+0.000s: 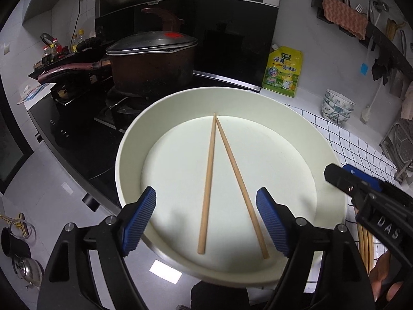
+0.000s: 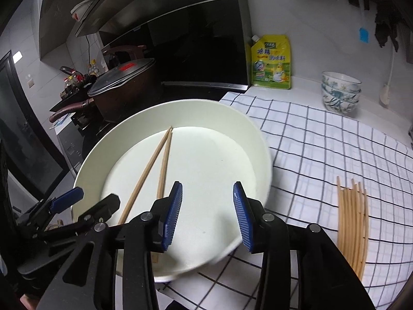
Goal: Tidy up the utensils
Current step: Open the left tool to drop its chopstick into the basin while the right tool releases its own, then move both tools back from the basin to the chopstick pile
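Both my left hand-held gripper and right hand-held gripper gape empty; splayed chopsticks could roll across the plate.

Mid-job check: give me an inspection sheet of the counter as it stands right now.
Surface: checked cloth on a white counter, beside a black stove.
Job's things: two chopsticks lie in the white tray, tips meeting at the far end; a chopstick bundle lies on the cloth.
Clutter: lidded pot, yellow pouch, stacked bowls.
Grippers: left gripper open over the tray, empty; right gripper open, empty.
Cables: one cord on the wall behind the stove.
Surroundings: range hood, bottles, wall rack with an orange cloth.
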